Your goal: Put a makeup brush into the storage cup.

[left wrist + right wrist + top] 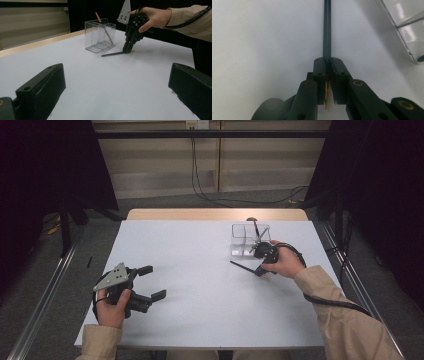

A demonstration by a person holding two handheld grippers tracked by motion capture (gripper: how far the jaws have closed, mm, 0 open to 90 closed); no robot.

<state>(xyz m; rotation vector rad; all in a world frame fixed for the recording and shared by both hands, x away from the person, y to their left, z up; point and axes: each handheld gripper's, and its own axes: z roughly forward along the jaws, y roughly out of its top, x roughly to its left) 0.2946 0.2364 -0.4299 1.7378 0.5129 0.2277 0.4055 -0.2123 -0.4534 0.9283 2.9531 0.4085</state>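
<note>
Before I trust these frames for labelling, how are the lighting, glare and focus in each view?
High view: white table evenly lit, surroundings dark, sharp enough. Left gripper view: the left claw looms dark and soft up close; the clear box and right claw look crisper. Right gripper view: pencil and claw blurred, pale reflections on the box wall.

I see a white table (200, 285) with a bare wooden strip along its far edge. A dark pencil (112, 53) lies flat on it, its wood-coloured end between the closed jaws of my right gripper (128, 50). A clear compartmented box (99, 35) stands just beyond those jaws. My left gripper (156, 282) rests on the table, jaws apart.
</note>
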